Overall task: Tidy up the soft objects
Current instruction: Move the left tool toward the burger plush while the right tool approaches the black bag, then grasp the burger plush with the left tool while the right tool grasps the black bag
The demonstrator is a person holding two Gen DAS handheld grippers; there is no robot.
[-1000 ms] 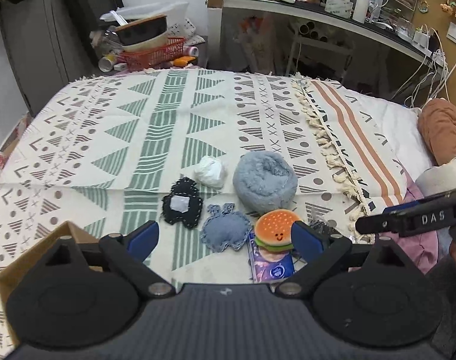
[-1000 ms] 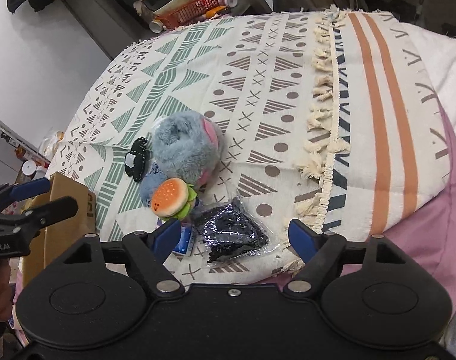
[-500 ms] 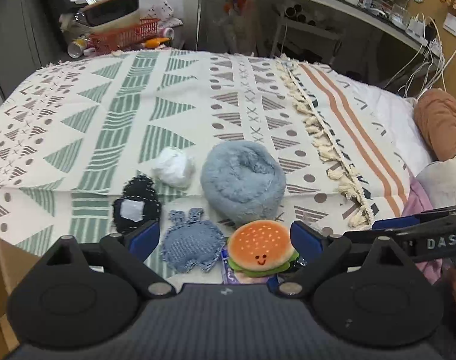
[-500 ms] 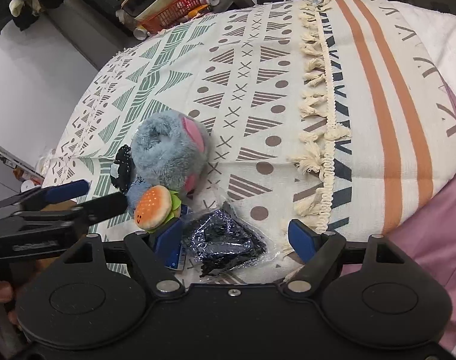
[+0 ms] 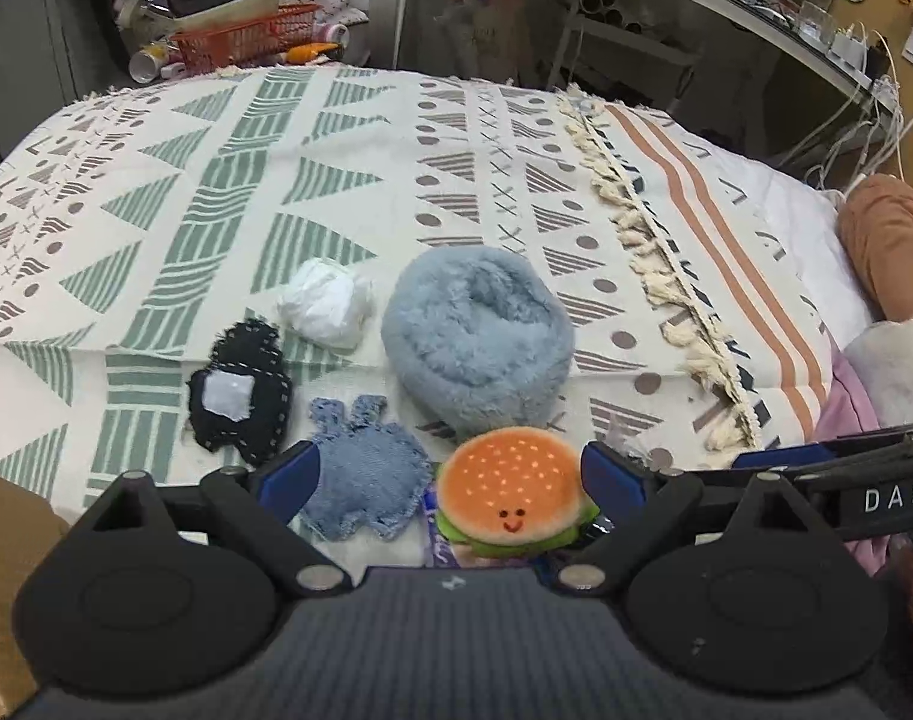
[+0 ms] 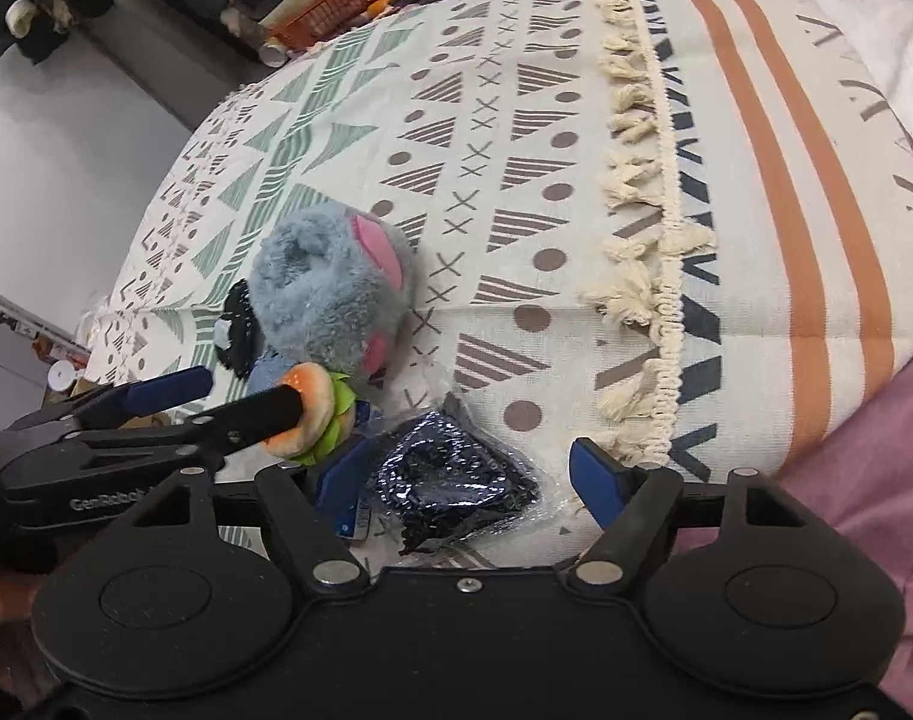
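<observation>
Orange burger plush (image 5: 510, 495) lies on the bed (image 5: 336, 180), sitting between my left claw (image 5: 450, 474) fingers, spread wide, gripping nothing. Right claw (image 6: 474, 480), also wide and empty, straddles dark packet (image 6: 456, 474). Left is nearer.

A cream blanket (image 5: 348, 138) with green and brown triangles and orange stripes holds an orange-and-green burger toy (image 5: 513, 498), a fluffy grey-blue cushion (image 5: 477, 333), a denim-blue patch (image 5: 366, 474) and a black patch (image 5: 240, 390).
</observation>
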